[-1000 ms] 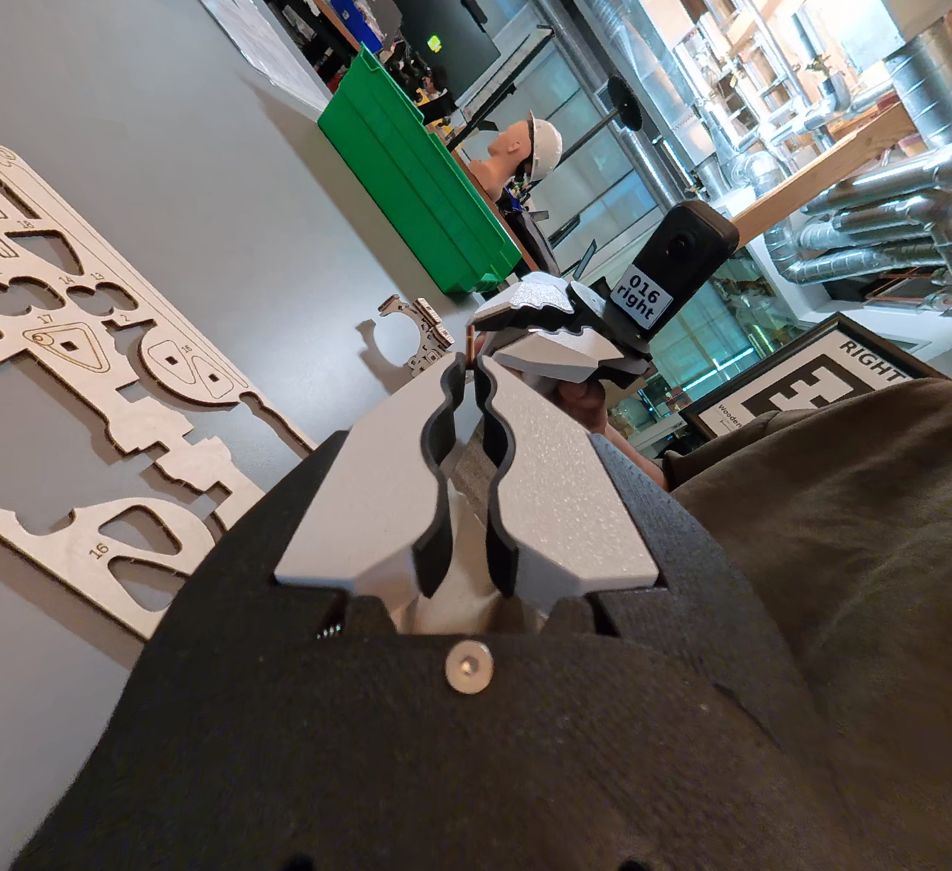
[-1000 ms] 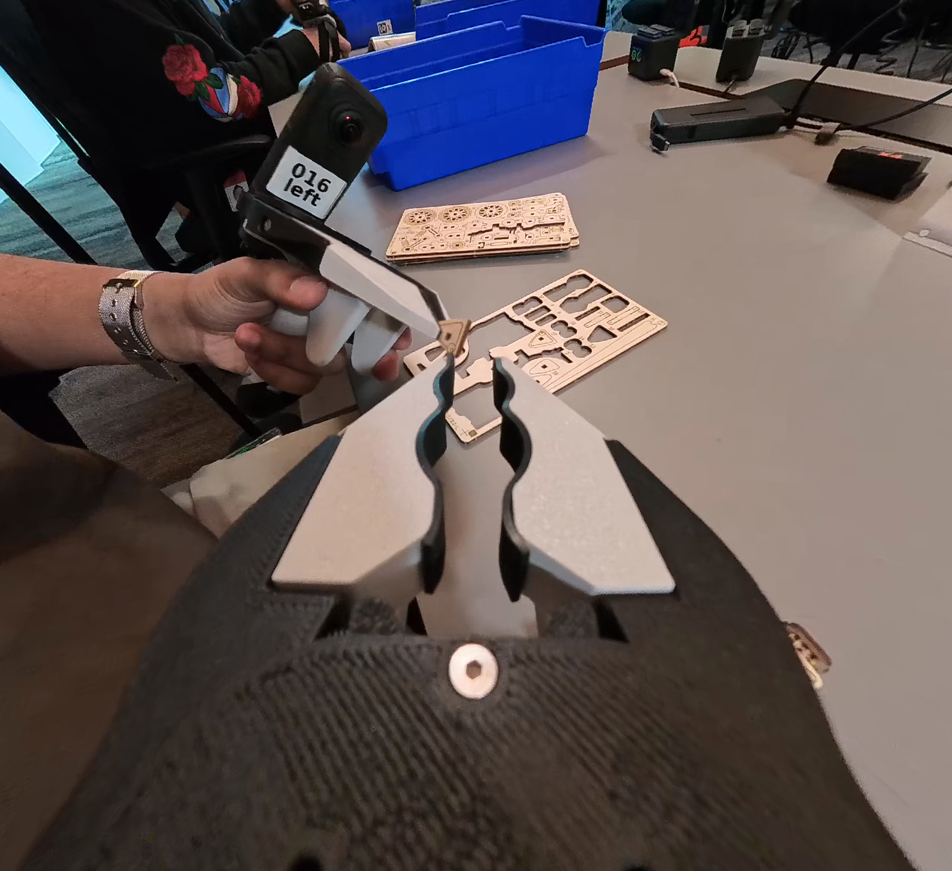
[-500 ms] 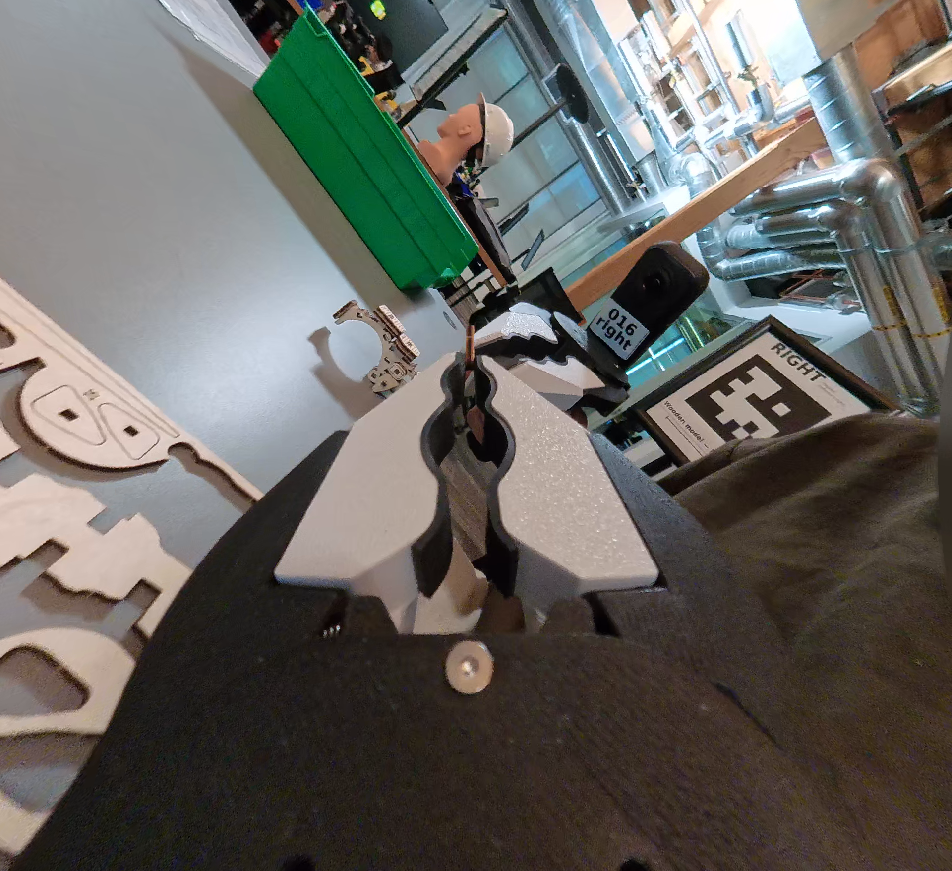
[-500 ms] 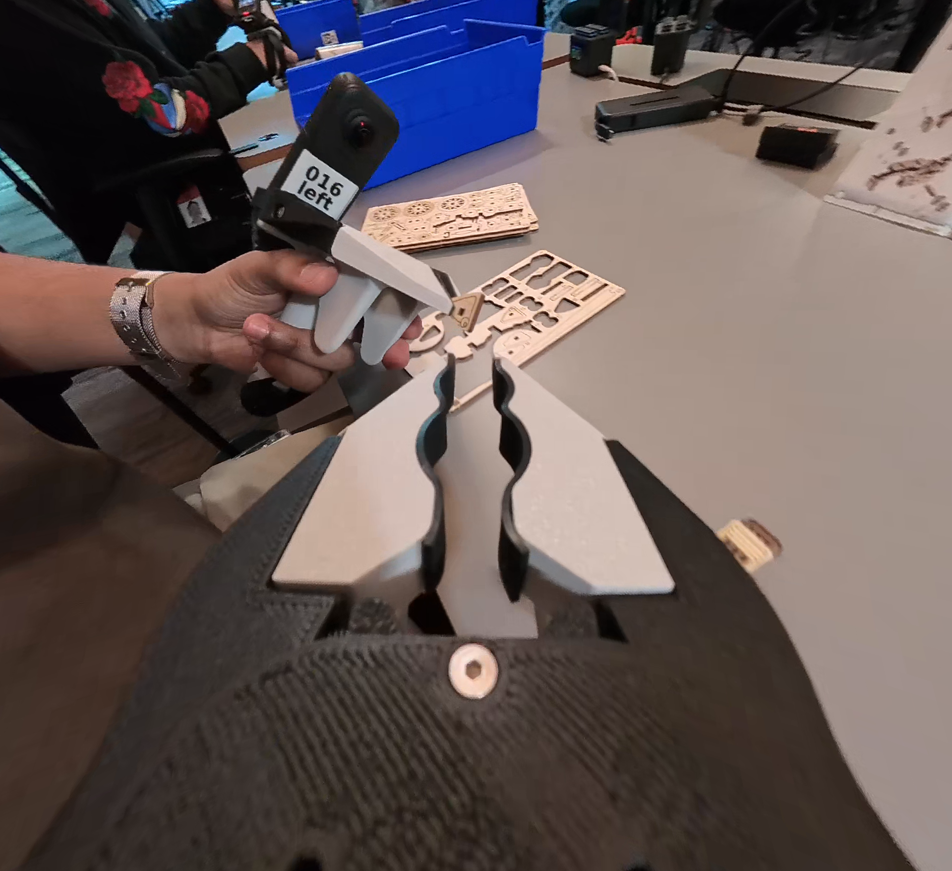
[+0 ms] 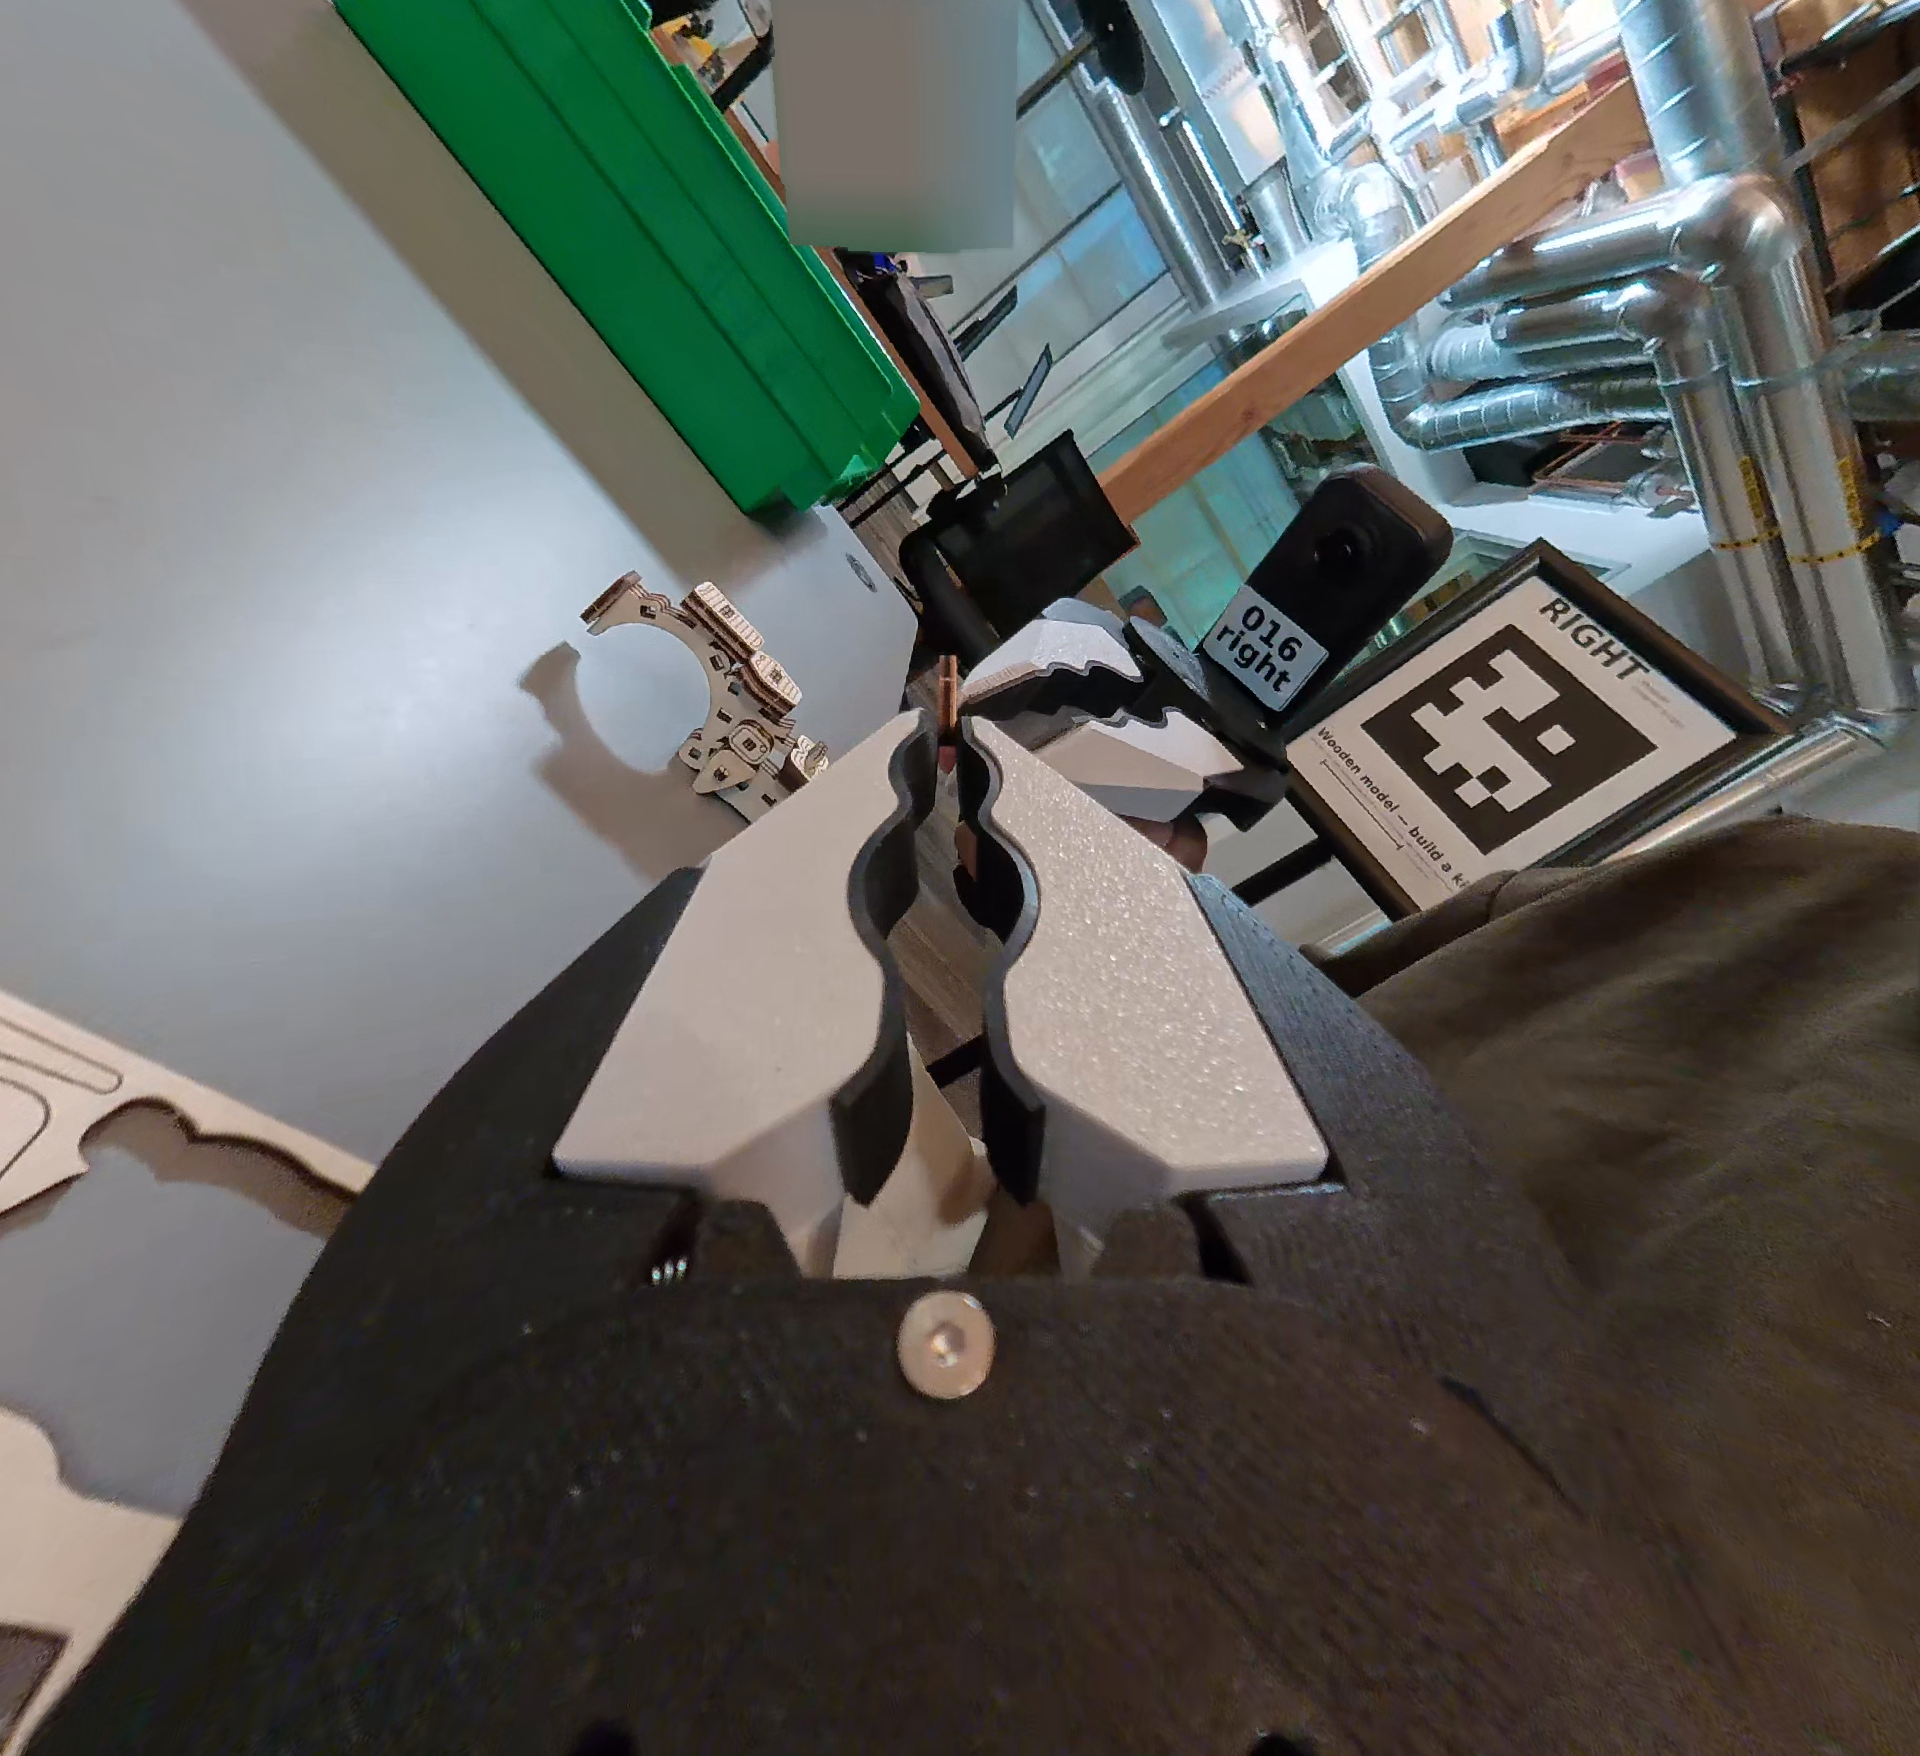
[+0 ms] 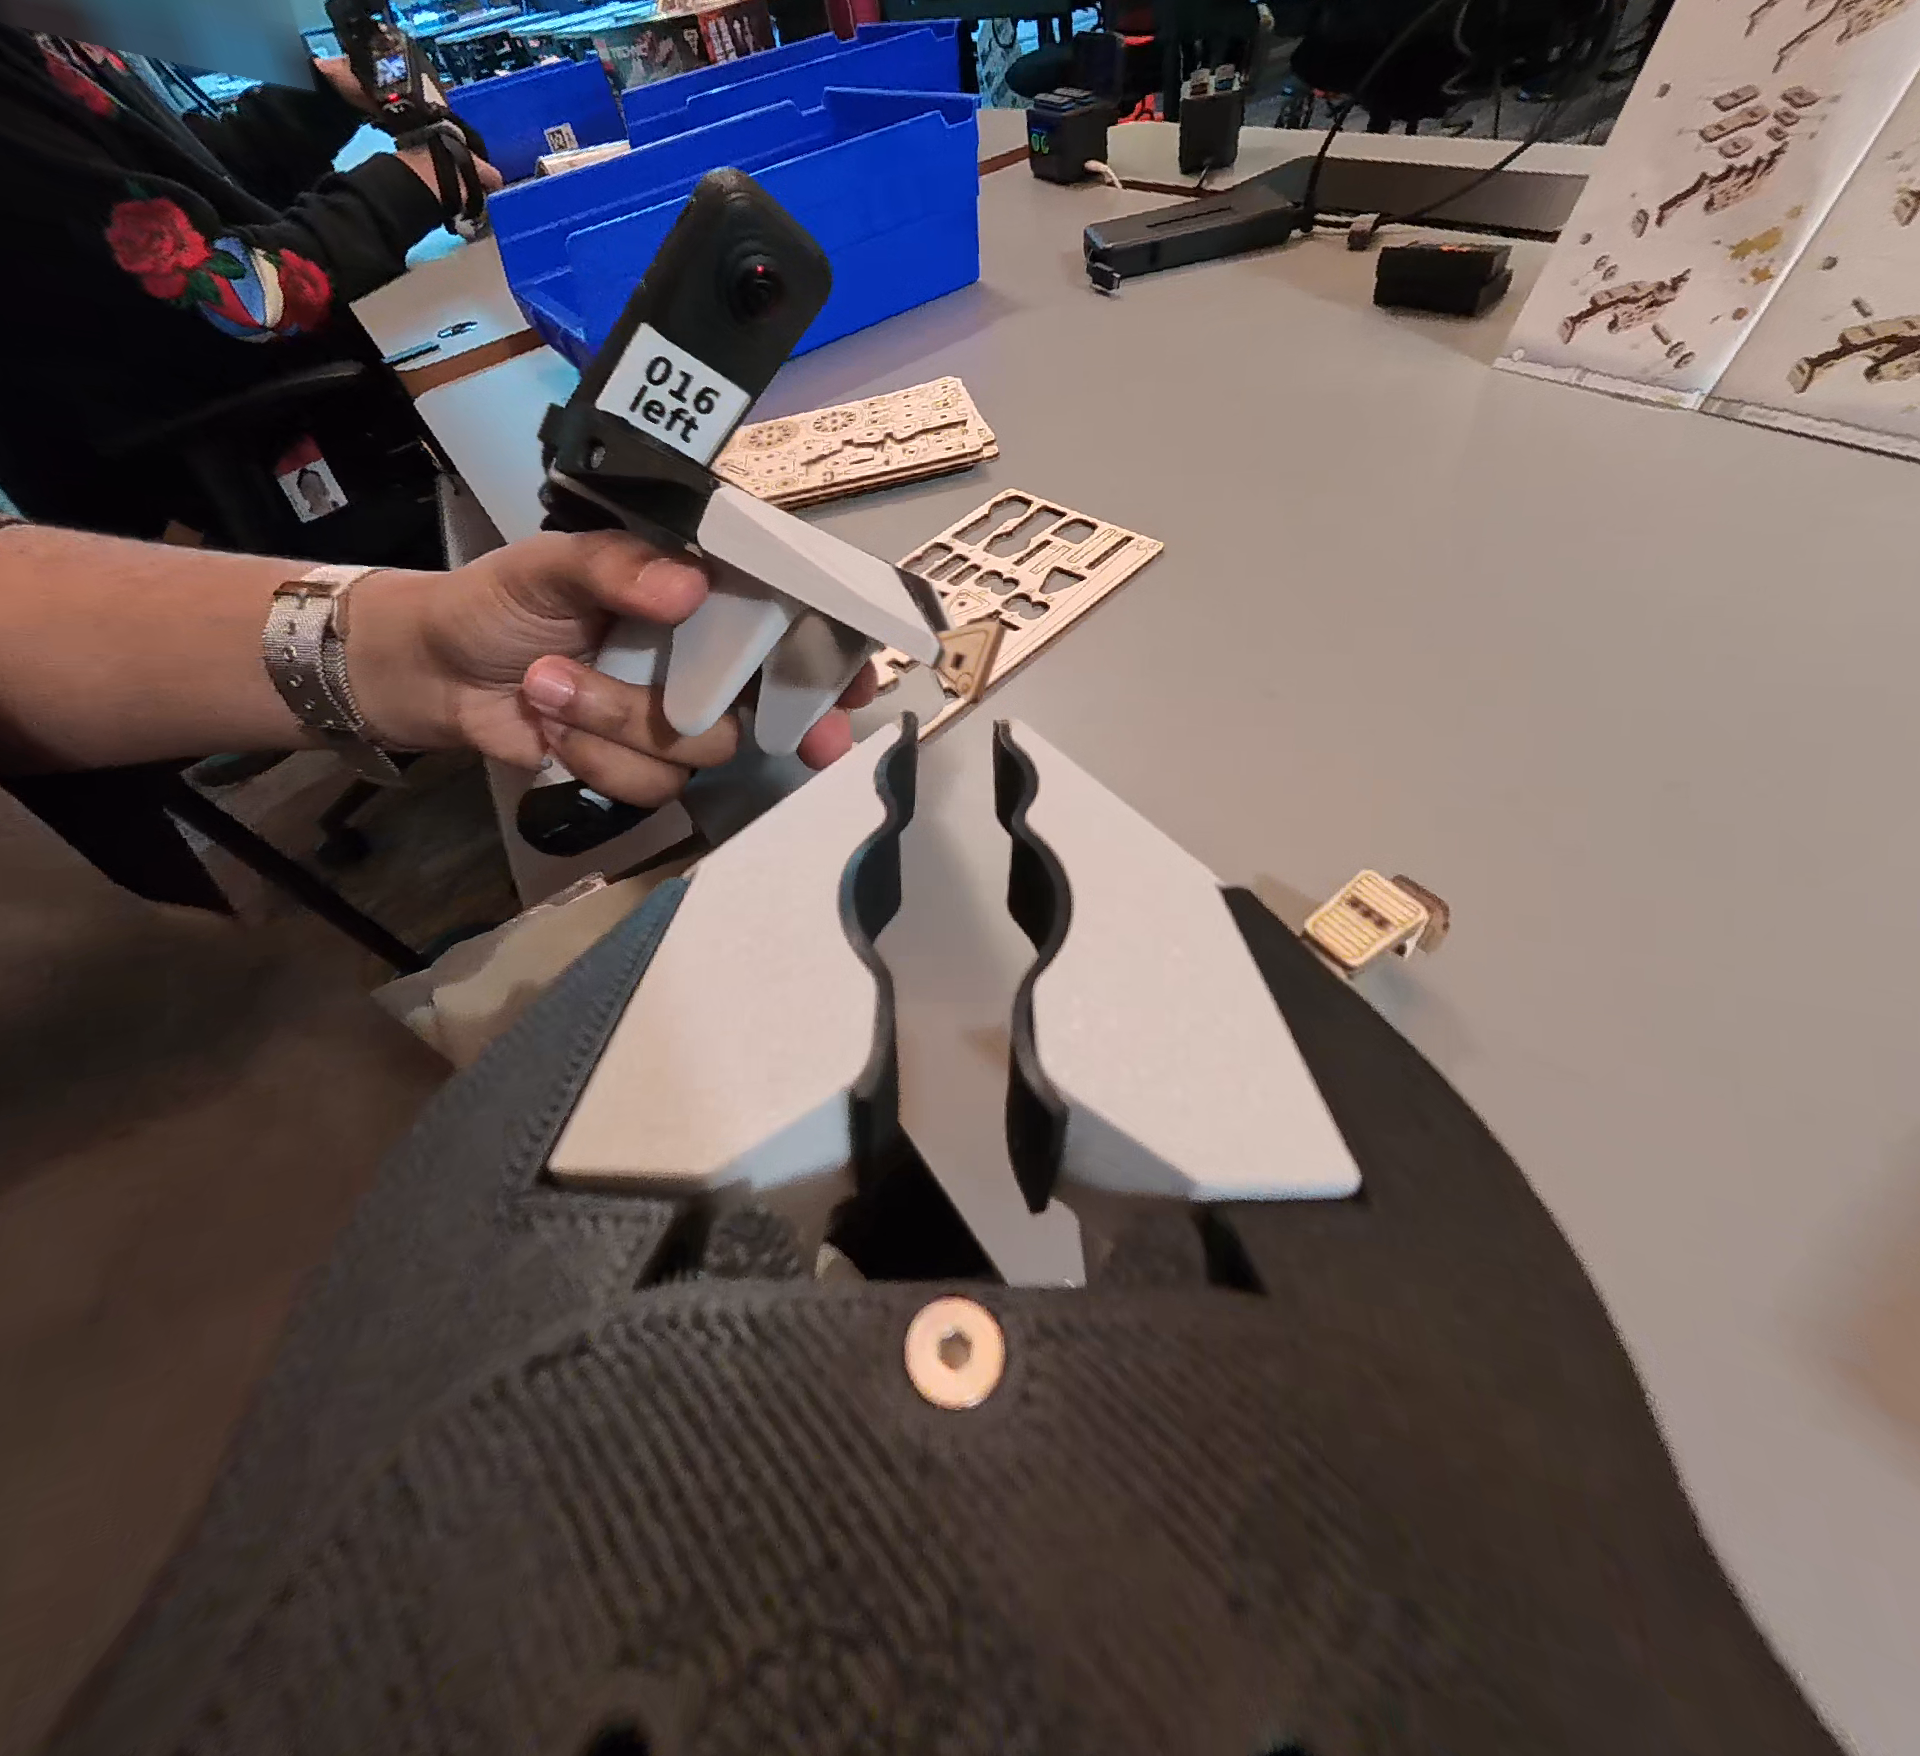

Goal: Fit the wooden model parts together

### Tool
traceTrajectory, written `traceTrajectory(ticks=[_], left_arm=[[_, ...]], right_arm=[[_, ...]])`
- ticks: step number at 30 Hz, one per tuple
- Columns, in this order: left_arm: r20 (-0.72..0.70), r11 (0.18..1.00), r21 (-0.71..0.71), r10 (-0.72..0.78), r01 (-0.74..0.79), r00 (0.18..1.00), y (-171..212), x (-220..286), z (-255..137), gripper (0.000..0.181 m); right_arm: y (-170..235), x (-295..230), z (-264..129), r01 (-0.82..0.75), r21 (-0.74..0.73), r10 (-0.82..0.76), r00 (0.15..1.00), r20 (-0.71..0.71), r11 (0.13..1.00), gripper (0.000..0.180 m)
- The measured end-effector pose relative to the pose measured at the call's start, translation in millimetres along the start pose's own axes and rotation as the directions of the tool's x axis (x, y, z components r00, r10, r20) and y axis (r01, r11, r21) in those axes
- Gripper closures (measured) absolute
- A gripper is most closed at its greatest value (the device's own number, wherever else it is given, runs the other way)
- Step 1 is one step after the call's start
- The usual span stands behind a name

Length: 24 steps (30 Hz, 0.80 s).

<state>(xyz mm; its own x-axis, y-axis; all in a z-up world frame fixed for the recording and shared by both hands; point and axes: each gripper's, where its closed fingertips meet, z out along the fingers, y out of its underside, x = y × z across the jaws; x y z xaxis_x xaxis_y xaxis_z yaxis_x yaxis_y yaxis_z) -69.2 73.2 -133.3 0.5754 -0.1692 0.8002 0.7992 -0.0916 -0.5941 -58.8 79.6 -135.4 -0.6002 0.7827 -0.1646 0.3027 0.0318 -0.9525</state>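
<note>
1. Since a second ago, the left tool (image 6: 961, 667) has lifted off the cut-out sheet and both cameras have swung, so the small ribbed wooden block (image 6: 1369, 919) now shows clear of the right tool's body, where only its edge peeked out before.
2. Nearest in its own view, the right tool (image 6: 954, 738) holds its fingers spread with nothing between them, only bare grey tabletop (image 6: 1455, 667) showing through the gap.
3. That ribbed block lies on the tabletop just beside the right tool's body, on its right.
4. Just beyond the right tool's tips, the left tool is pressed together on a small triangular wooden piece (image 6: 977, 657), held in the air above the tabletop edge (in the left wrist view the piece (image 5: 947, 686) shows edge-on as a thin sliver at the fingertips).
5. A person's left hand (image 6: 582, 657), with a wristwatch, grips the left tool's handles.
6. Behind the triangular piece lies the cut-out wooden sheet (image 6: 1039, 563) with many parts already punched out, flat on the tabletop.
7. Farther back rests a stack of uncut wooden sheets (image 6: 862, 449), then a blue bin (image 6: 831, 220).
8. In the left wrist view, a curved, partly built wooden assembly (image 5: 727, 709) stands upright on the tabletop near the left tool's tips, with a green bin (image 5: 623, 179) well behind it.
</note>
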Motion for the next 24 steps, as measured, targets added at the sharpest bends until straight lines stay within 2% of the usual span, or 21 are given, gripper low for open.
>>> traceTrajectory(ticks=[8,24], left_arm=[[-0.032,1.0,-0.007,0.0,0.0,0.999,1.5,4.0,5.3,0.181],[-0.061,0.999,-0.02,0.025,-0.026,0.998,7.3,13.3,2.5,0.181]], right_arm=[[0.8,2.5,-3.8,-0.051,0.013,0.051,0.999,-0.001,0.999,0.166],[-10.0,-3.9,-2.6,-0.262,0.067,0.248,0.954,0.167,0.963,0.163]])
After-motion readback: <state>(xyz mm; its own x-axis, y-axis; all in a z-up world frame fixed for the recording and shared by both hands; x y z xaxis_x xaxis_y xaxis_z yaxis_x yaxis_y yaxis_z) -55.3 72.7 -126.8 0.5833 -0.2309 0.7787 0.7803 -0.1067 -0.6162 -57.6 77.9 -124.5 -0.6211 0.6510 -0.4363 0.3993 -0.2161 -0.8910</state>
